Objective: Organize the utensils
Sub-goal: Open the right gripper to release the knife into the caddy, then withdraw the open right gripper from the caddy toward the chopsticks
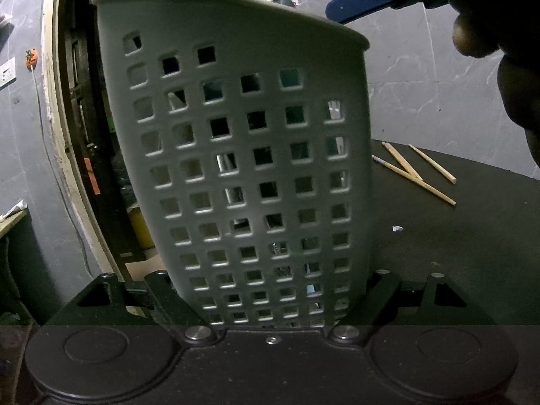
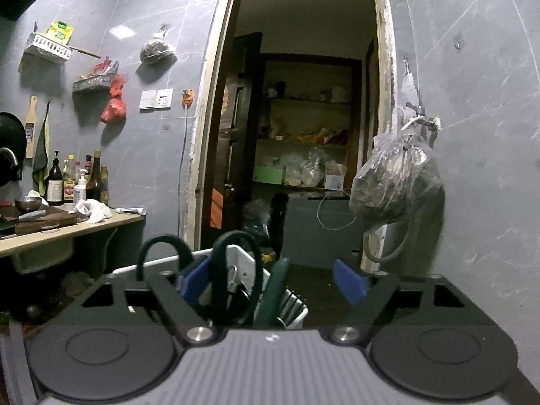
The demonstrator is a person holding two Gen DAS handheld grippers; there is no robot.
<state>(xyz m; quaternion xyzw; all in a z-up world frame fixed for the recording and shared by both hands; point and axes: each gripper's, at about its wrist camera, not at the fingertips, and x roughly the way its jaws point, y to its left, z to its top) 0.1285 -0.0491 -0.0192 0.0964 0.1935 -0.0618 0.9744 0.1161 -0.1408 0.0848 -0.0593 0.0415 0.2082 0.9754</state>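
Note:
A white perforated utensil holder [image 1: 243, 168] fills the left wrist view, standing tilted between my left gripper's two arms, which press against its base. Shiny utensils show through its holes. Above its rim I see a blue finger [image 1: 364, 0] of my right gripper. In the right wrist view my right gripper [image 2: 273, 283] is open just above the holder's rim [image 2: 236, 253]. Dark green scissor handles [image 2: 233, 270] and a green-handled utensil [image 2: 273, 290] stand in the holder between its blue fingertips [image 2: 351, 283]. Several wooden chopsticks [image 1: 418, 172] lie on the dark table [image 1: 455, 253].
A small white scrap [image 1: 397, 228] lies on the table. A doorway [image 2: 303, 135] opens behind the holder. A plastic bag [image 2: 395, 185] hangs from a tap on the right wall. A counter [image 2: 67, 226] with bottles and a cutting board stands at left.

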